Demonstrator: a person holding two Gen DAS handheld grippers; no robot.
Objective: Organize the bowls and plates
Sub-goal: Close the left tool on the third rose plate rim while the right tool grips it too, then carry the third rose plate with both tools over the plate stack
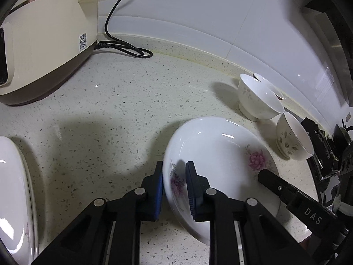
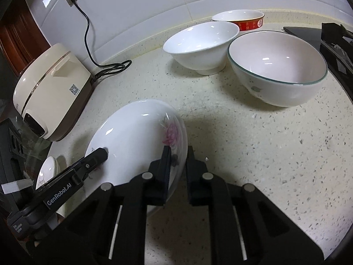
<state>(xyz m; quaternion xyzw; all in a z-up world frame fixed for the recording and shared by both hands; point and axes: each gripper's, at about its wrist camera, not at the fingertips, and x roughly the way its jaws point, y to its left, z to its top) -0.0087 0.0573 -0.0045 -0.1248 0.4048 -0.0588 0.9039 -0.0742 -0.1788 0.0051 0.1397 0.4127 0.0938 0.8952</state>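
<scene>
A white deep plate with pink flowers [image 1: 216, 145] lies low over the speckled counter [image 1: 114, 101]. My left gripper [image 1: 174, 176] is shut on its near left rim, one blue pad outside and one inside. In the right wrist view the same plate [image 2: 132, 137] has my right gripper [image 2: 178, 159] shut on its opposite rim. A finger of the right gripper [image 1: 273, 182] shows on the plate's far side, and a finger of the left gripper [image 2: 96, 156] shows in the other view. Whether the plate rests on the counter I cannot tell.
A cream rice cooker [image 1: 44, 44] with a black cord stands at the back left. A second white plate [image 1: 15, 187] lies at the left. A white bowl [image 2: 203, 44], a green-rimmed bowl [image 2: 278, 66] and a red bowl [image 2: 242, 19] stand near the wall; a black stove [image 2: 337, 42] lies beyond.
</scene>
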